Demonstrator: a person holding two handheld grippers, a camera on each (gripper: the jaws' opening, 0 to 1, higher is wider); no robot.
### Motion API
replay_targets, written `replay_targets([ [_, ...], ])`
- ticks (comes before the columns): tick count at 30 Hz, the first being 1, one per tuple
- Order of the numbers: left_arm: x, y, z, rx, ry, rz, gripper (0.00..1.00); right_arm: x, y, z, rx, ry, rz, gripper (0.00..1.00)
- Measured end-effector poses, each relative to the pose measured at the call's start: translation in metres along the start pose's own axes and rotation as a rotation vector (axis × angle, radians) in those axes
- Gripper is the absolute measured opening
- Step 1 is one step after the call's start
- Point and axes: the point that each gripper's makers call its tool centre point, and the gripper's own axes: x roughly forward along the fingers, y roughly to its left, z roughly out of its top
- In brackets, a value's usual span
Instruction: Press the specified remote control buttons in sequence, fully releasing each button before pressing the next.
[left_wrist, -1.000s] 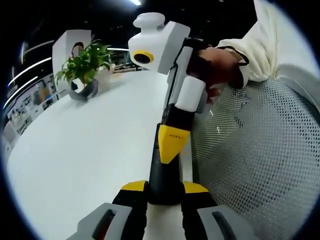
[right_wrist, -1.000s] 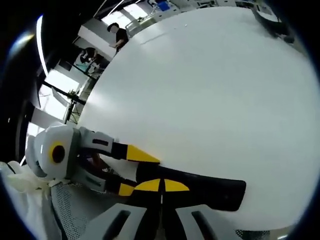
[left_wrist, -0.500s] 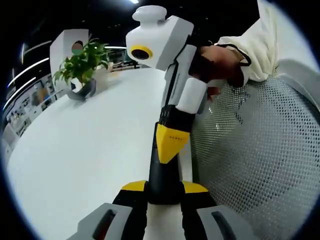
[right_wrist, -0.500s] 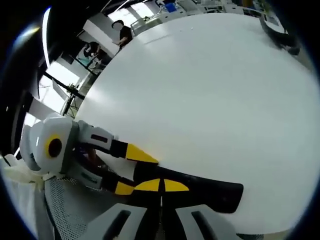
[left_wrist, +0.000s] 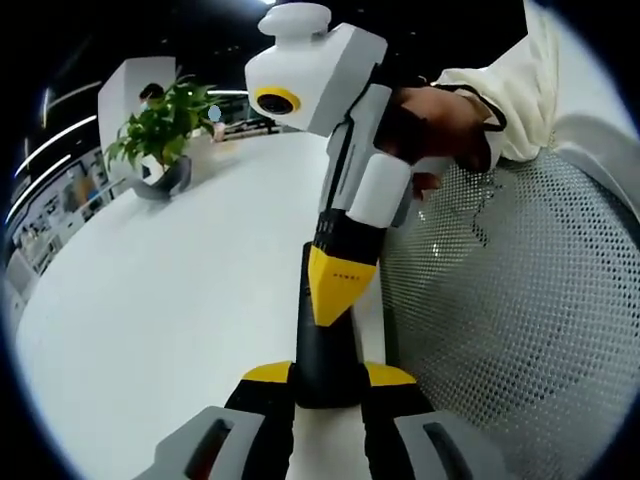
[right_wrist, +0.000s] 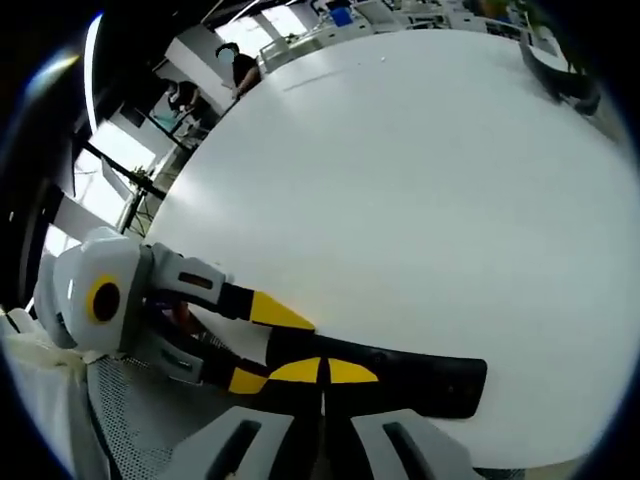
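Holding the black remote control (right_wrist: 400, 375) between closed jaws, the left gripper (left_wrist: 325, 385) steadies it on the white worktop (right_wrist: 420, 190) while the right gripper (right_wrist: 322, 372), jaws together, bears on it. Presses completed cannot be determined. Potted plant (left_wrist: 165, 135) stands far off in an office.

matt black remote (right_wrist: 400, 375) – smooth white table (right_wrist: 420, 180).

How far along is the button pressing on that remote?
Done: the left gripper has the remote clamped by one end above the table. In hand: the right gripper, jaws shut, has its tips on the remote, apparently mid-press. Left: unclear, since the buttons are hidden and nothing shows how many presses remain.
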Motion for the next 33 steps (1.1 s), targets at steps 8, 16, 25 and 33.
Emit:
replay_targets([
  [8,0.0002,0.0001,-0.0001,0.002,-0.002,0.000,0.25,-0.0046,-0.0051,-0.0039,0.023,0.011,-0.030,0.00],
  [16,0.0003,0.0000,0.0000,0.006,-0.004,0.001,0.25,-0.0038,-0.0039,-0.0032,-0.001,0.013,-0.028,0.00],
  [25,0.0004,0.0000,0.0006,0.005,-0.012,-0.002,0.24,-0.0023,-0.0046,-0.0023,-0.016,0.026,-0.026,0.00],
  [33,0.0014,0.0002,0.0013,-0.004,-0.008,-0.002,0.24,-0.0021,-0.0035,-0.0016,-0.037,0.024,-0.031,0.00],
])
